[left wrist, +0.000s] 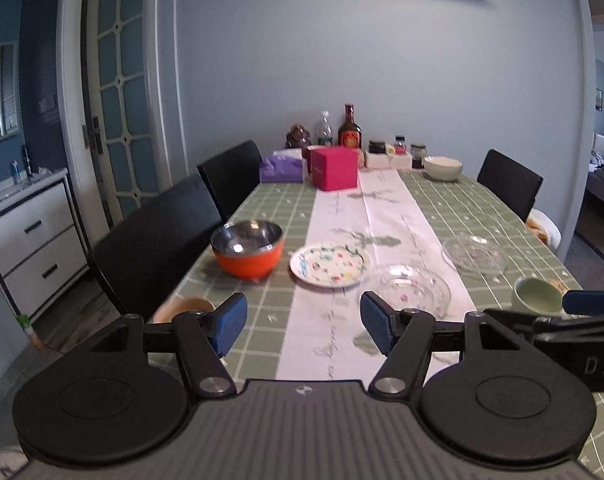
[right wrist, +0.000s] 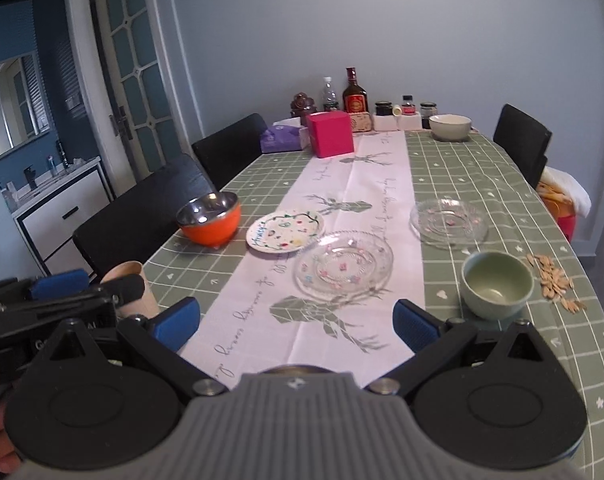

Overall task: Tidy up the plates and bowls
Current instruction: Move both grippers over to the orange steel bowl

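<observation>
On the green checked table lie an orange bowl with a steel inside [left wrist: 247,249] [right wrist: 209,218], a white painted plate [left wrist: 329,265] [right wrist: 285,232], a near glass plate [left wrist: 410,289] [right wrist: 343,265], a far glass plate [left wrist: 474,254] [right wrist: 448,220], a small green bowl [left wrist: 536,294] [right wrist: 497,289] and a far white bowl [left wrist: 443,167] [right wrist: 450,127]. My left gripper [left wrist: 304,326] is open and empty, above the near table end. My right gripper [right wrist: 296,324] is open and empty, just short of the near glass plate.
A paper cup [right wrist: 132,286] [left wrist: 184,310] stands at the near left edge. A pink box [right wrist: 329,133], a purple tissue pack [right wrist: 281,139], bottles and jars sit at the far end. Seeds [right wrist: 554,280] lie at the right. Black chairs [left wrist: 158,252] line the sides.
</observation>
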`<state>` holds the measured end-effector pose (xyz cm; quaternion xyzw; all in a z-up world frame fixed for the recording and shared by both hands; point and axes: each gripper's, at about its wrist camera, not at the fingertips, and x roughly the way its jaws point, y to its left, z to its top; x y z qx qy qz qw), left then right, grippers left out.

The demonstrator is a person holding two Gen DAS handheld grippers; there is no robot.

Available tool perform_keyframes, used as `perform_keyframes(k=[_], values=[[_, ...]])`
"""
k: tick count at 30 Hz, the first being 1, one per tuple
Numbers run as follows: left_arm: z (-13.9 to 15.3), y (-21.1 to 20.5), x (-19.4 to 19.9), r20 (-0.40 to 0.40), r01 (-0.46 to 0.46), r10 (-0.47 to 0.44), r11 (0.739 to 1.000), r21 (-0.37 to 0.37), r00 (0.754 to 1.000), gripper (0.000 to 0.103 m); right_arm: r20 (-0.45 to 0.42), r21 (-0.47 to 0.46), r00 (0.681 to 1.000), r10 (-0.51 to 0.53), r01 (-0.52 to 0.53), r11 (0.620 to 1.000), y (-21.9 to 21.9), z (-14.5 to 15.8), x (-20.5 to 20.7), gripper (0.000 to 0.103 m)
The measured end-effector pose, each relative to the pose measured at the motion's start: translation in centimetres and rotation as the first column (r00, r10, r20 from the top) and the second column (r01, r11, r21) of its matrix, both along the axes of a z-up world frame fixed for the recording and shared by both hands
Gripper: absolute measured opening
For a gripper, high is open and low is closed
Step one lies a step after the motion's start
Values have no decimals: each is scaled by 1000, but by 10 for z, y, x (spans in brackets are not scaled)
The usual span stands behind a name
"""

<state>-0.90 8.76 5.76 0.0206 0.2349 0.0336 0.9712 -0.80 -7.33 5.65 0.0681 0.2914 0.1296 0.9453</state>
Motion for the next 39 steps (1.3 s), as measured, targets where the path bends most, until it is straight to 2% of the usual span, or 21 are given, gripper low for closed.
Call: perform_keyframes(k=[7,11,15,21,26,30,34,37,39], values=[[25,16,23,37,-53,52,998,30,998,78,1,11,999,43,-43,999,23,32,40,100],[38,30,42,57,-85,83,995,50,995,78,11,-16,999,50,-50,999,40,46,71,100],[47,45,68,32,-115,113,993,41,993,80,-5,3,999,54,-54,999,56,55,108,100],[59,72,108,-20,-137,138,990,41,990,80,-125,60,991,52,-45,997,83,50,166,100],[65,86,136,-55,-123,124,992,19,991,80,-142,34,988,56,-51,998,105,43,215,100],[58,96,168,-145,-72,71,997,-3,987,80,-189,70,981,55,-42,997,118,32,257,100],[44,103,200,-203,-78,83,996,29,976,80,-212,15,976,55,-53,998,133,20,289,100],[31,103,221,-225,-46,61,996,74,972,80,-252,102,961,114,-91,991,136,10,314,100],[23,108,233,-245,-43,54,998,51,968,80,-275,169,950,144,-100,981,136,3,329,100]])
